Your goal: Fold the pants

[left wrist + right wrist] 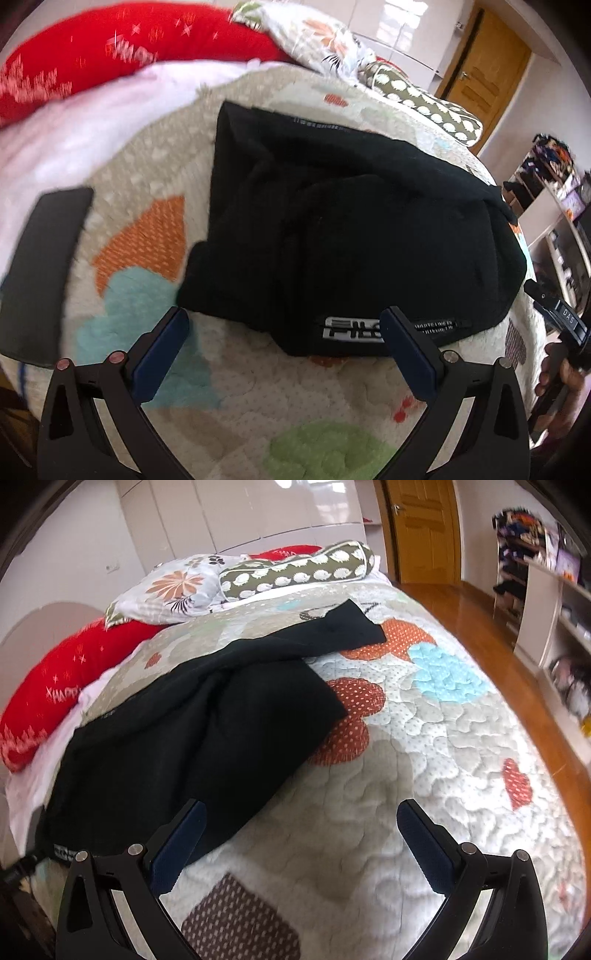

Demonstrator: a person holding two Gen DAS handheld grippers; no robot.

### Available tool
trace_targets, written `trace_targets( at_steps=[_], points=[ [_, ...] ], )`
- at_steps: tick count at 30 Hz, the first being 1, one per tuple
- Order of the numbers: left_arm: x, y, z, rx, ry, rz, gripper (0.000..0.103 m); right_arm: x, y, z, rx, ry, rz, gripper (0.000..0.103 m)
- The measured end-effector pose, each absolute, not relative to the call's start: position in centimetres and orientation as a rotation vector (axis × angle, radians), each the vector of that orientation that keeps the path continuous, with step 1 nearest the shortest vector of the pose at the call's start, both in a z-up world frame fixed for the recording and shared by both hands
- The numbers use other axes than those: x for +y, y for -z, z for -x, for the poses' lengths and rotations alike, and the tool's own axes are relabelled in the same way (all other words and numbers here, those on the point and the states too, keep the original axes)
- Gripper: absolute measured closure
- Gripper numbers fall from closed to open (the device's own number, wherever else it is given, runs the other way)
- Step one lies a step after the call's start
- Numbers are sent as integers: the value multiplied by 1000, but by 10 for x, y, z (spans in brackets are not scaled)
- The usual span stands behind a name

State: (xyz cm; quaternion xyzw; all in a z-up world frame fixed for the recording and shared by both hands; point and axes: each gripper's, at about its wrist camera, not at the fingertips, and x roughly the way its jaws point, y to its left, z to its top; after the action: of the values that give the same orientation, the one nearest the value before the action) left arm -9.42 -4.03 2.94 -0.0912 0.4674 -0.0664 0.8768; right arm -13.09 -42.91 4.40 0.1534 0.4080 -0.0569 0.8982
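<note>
One item: black pants [332, 229] lie loosely folded on the bed [424, 768].
Left hand-held gripper [284, 347]: spread, empty, at the logo edge, likely readying a pinch.
Right hand-held gripper [301, 834]: spread, empty, beside the pants' edge.

Two fisheye views, each looking forward along a gripper's spread fingers. The left wrist camera hovers close above the black pants [351, 229], angled down at the quilted bed cover [332, 402]. The right wrist camera looks along the bed (from the pants' other side) toward the pillows [295, 572] and door [424, 528]. Both share the pants, cover and red cushion [122, 48].
</note>
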Motion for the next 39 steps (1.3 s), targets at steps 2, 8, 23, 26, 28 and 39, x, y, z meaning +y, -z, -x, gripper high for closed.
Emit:
trace_targets(
  at_steps=[2, 8, 23, 26, 28, 39],
  points=[
    [-43, -27, 86, 975, 127, 204, 0, -437, -40, 119, 843, 98, -354, 1],
    [-61, -22, 57, 1013, 141, 182, 0, -454, -36, 82, 804, 66, -456, 11],
    [-48, -59, 62, 989, 397, 225, 87, -433, -103, 165, 680, -9, -321, 96],
    [-39, -70, 72, 983, 417, 216, 87, -429, -109, 201, 688, -4, -300, 96],
    [-33, -72, 82, 985, 425, 192, 87, -425, -100, 221, 733, -2, -293, 96],
    [-25, -35, 81, 1069, 358, 189, 84, -474, -78, 257, 764, 156, -367, 53]
  ],
)
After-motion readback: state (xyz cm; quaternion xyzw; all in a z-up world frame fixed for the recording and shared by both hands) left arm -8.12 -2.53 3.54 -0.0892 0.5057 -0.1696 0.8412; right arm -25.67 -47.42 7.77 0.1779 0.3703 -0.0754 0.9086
